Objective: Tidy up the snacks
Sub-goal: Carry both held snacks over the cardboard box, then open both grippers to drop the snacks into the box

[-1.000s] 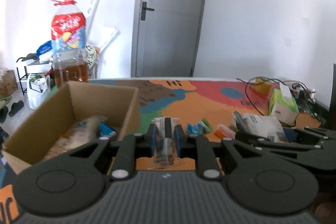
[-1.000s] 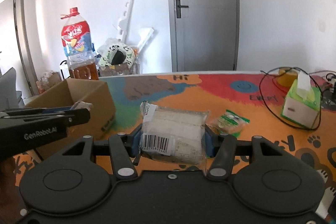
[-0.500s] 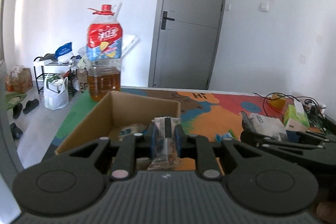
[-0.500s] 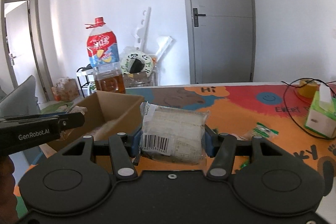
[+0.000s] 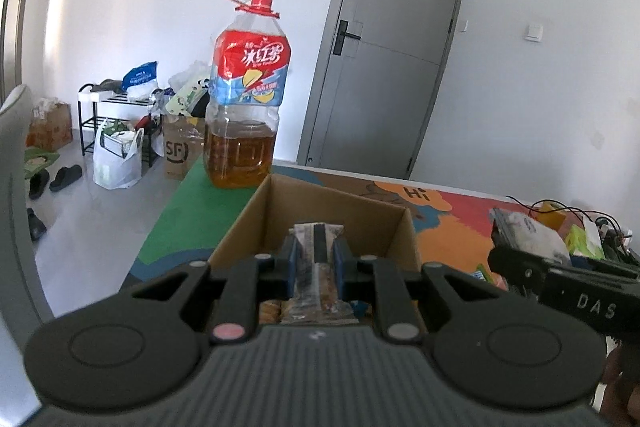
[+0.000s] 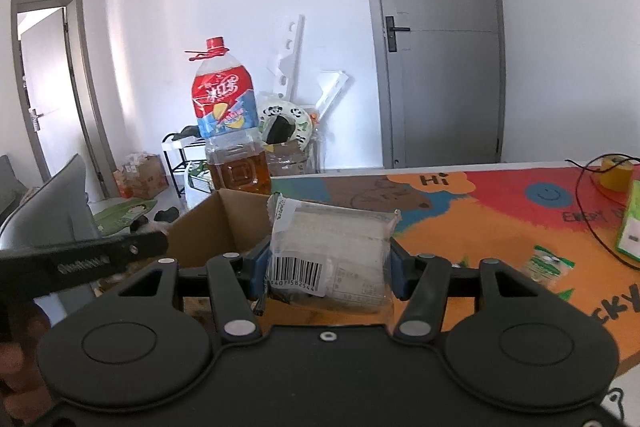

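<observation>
My left gripper (image 5: 316, 259) is shut on a thin clear-wrapped snack bar (image 5: 317, 279), held over the open cardboard box (image 5: 340, 211) on the colourful table mat. More wrapped snacks lie in the box beneath it. In the right wrist view my right gripper (image 6: 326, 259) is shut on a white wrapped snack pack with a barcode (image 6: 332, 247), held just right of the box (image 6: 216, 227). The right gripper with its pack (image 5: 532, 239) shows at the right of the left wrist view. The left gripper's arm (image 6: 80, 259) crosses the lower left of the right wrist view.
A large tea bottle (image 5: 246, 99) stands behind the box at the mat's far left corner. A green snack packet (image 6: 550, 263), a green tissue box (image 6: 632, 223), cables and a tape roll (image 6: 614, 177) lie on the mat (image 6: 500, 219) to the right. Floor clutter and a grey door stand beyond.
Both grippers have moved left with their snacks. The left gripper now hangs over the box's opening, and the right gripper has come closer to the box.
</observation>
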The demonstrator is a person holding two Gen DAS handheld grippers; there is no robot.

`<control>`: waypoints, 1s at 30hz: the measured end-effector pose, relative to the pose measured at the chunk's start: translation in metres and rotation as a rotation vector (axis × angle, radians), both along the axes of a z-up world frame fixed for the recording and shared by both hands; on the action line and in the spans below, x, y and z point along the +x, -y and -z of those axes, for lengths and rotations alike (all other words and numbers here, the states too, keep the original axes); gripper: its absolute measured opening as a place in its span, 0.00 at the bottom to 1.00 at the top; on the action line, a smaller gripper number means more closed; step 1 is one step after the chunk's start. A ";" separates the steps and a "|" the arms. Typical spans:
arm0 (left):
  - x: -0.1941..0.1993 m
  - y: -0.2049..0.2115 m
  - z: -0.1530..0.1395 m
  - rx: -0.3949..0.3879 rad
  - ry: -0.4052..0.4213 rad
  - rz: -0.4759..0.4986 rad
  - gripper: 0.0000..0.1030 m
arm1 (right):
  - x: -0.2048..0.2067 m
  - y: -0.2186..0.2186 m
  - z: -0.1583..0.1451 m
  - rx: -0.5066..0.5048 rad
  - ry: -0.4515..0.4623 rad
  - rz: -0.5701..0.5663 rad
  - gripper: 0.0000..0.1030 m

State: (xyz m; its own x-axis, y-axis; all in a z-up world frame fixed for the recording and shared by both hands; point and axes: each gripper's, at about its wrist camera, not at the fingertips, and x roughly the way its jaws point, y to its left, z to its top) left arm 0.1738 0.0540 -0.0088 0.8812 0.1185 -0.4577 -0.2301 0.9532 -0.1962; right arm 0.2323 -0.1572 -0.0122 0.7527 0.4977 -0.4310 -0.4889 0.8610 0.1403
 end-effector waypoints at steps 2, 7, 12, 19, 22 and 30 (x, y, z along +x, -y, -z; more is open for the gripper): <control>0.004 -0.003 0.004 -0.007 -0.012 -0.001 0.17 | 0.001 -0.006 -0.001 -0.004 0.001 -0.007 0.54; 0.007 -0.011 0.012 -0.025 -0.033 0.006 0.21 | 0.006 -0.020 -0.003 -0.004 0.006 -0.023 0.54; 0.003 -0.022 0.009 -0.049 -0.046 -0.020 0.41 | 0.007 -0.033 -0.010 -0.001 0.013 -0.046 0.54; -0.013 -0.038 0.001 -0.051 -0.025 -0.050 0.51 | 0.004 -0.051 -0.013 0.011 -0.001 -0.090 0.54; -0.020 -0.045 0.001 -0.045 -0.020 -0.077 0.60 | 0.000 -0.059 -0.014 0.013 -0.004 -0.113 0.54; -0.033 -0.063 0.002 -0.050 -0.025 -0.129 0.73 | -0.003 -0.075 -0.009 -0.005 -0.030 -0.151 0.75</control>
